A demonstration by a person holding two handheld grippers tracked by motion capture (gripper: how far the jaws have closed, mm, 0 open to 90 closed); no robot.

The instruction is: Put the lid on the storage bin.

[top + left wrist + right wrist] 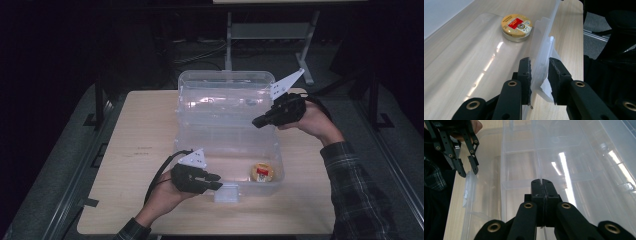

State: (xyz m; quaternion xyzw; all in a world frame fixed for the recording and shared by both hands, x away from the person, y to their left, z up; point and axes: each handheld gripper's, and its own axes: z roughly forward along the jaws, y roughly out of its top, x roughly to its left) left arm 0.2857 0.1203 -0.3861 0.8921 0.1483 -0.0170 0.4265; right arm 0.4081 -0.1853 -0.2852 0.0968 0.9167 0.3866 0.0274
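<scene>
A clear plastic box [278, 165] stands open on the wooden table [140, 130], its lid [225, 82] raised at the back. A round gold tin with a red label [262, 172] lies in the front right corner of the base, also seen in the left gripper view [516, 27]. My left gripper [218, 181] is at the box's front wall, its jaws closed on the clear latch flap [543, 50]. My right gripper [256, 122] reaches in from the right, shut on a thin clear divider wall [537, 150] of the compartment tray [584, 170]. The left gripper [469, 173] shows at the top left of that view.
Bare tabletop lies left of the box and along the front edge. A grey metal stand [270, 32] sits on the dark floor behind the table. A plaid sleeve [355, 195] comes in over the table's right front corner.
</scene>
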